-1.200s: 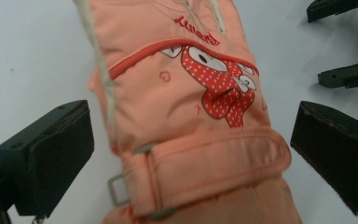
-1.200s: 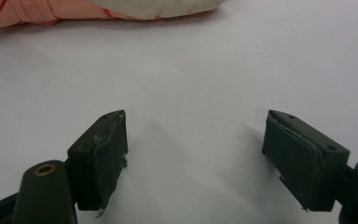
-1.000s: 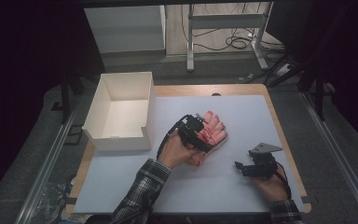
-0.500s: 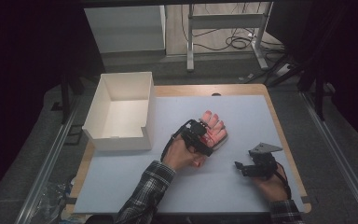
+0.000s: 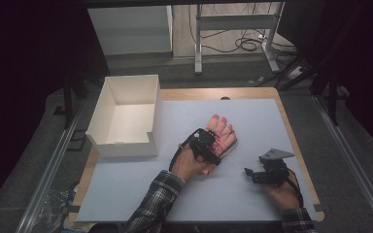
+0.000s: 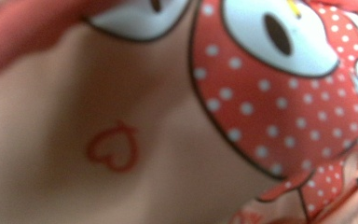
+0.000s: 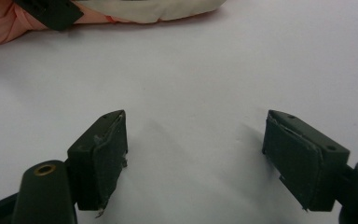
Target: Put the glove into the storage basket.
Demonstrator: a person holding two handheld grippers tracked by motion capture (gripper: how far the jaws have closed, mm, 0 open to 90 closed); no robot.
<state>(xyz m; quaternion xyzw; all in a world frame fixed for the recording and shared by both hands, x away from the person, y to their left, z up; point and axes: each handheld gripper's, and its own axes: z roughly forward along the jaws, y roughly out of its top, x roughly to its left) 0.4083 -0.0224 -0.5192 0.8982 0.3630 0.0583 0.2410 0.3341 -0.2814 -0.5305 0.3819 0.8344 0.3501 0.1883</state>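
Note:
A pink hand-shaped glove (image 5: 223,132) with a red, white-dotted cartoon print lies flat near the middle of the white mat. My left gripper (image 5: 208,144) rests down on its palm area. In the left gripper view the glove's fabric (image 6: 242,102) sits blurred right against the camera, with a small red heart (image 6: 113,150) drawn on it. That gripper's jaws have just been closing, but I cannot make out whether fabric is between them. My right gripper (image 5: 250,174) (image 7: 193,154) lies low on the bare mat to the glove's right, open with nothing between its pads (image 7: 103,154).
An open white cardboard box (image 5: 126,145) stands at the table's back left, beside the mat (image 5: 267,121). In the right gripper view the glove's edge (image 7: 0,25) and part of the left gripper (image 7: 51,11) lie at the top left. Table legs and cables are behind the table.
My left hand has sunk onto the glove and shifted slightly toward the person. The right hand and the glove have stayed where they were.

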